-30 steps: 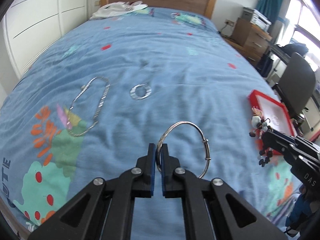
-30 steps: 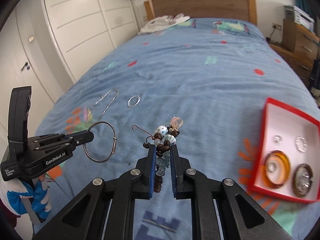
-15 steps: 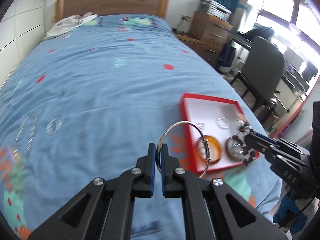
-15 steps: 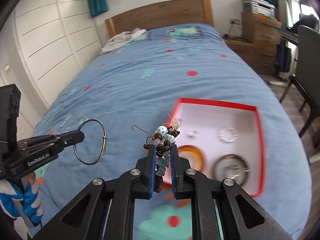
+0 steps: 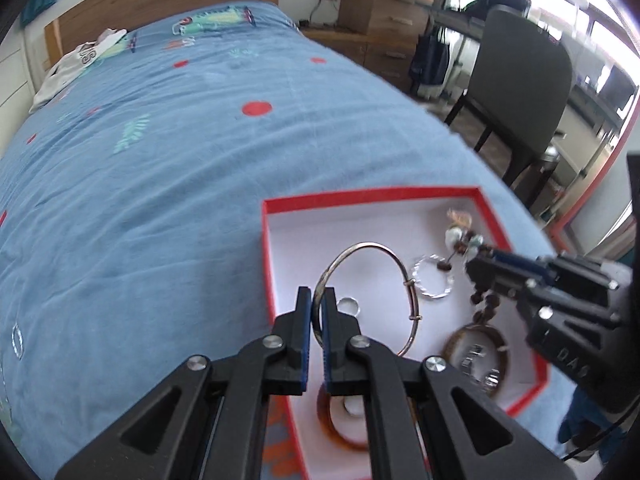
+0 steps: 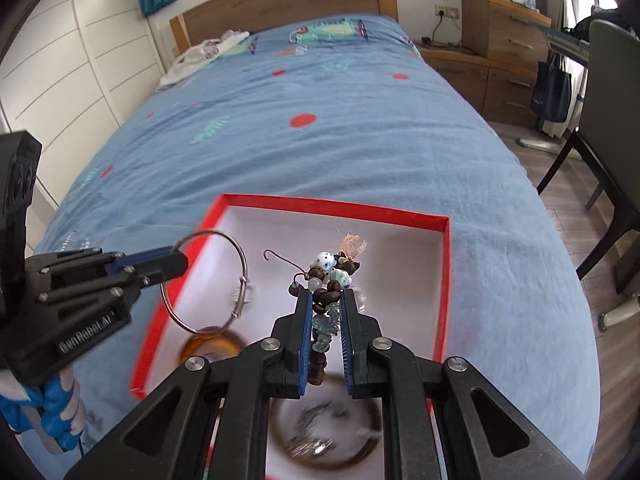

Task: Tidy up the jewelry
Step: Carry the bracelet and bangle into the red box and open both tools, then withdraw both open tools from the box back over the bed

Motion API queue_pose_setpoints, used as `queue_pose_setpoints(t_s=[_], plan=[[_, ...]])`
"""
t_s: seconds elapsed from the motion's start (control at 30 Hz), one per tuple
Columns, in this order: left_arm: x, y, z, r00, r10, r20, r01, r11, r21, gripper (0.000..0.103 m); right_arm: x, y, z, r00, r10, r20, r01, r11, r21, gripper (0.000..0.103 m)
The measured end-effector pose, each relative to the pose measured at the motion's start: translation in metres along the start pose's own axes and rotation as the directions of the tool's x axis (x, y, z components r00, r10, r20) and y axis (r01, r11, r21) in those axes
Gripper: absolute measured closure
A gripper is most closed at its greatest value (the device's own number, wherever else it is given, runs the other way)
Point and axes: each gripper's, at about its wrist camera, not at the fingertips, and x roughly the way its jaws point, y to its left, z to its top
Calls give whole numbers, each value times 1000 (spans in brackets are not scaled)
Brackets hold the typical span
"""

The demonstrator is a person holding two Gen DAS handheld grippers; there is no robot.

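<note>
Box point(image 5: 360, 206) lies on the bed point(image 5: 160, 200), near its right edge. Left tool point(image 5: 316, 300) holds the bangle point(image 5: 372, 248) above the box's left half; right tool point(image 6: 326, 300) holds the beaded bracelet point(image 6: 328, 276) above its right half. Rings point(image 5: 432, 280) and bracelets point(image 5: 476, 356) lie inside. Chair point(image 5: 520, 92) stands right of the bed.

We see bright daylight from the window point(image 5: 600, 20), strong fisheye bending at the edges, and motion blur near the box point(image 6: 442, 280).

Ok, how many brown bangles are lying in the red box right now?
2. An amber bangle lies in the near-left corner of the red box, and a darker brown bangle lies toward the near-right corner. Part of the box floor is hidden, so there may be more.
</note>
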Motion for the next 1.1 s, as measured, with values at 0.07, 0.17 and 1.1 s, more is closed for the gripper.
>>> queue_pose_setpoints(t_s=[0.07,0.17,1.1], plan=[[15,-2,0,1000,22,-23,-21,1000,15,99,11,-6,2,1000,-2,-15,2,1000,-3,89],[32,-2,-2,997,49,-54,-48,999,19,99,22,-10,2,999,0,-36,-1,1000,-10,89],[-15,-14,0,1000,20,-12,-20,1000,23,71,-22,-14,-9,998,-58,4,58,998,4,65]])
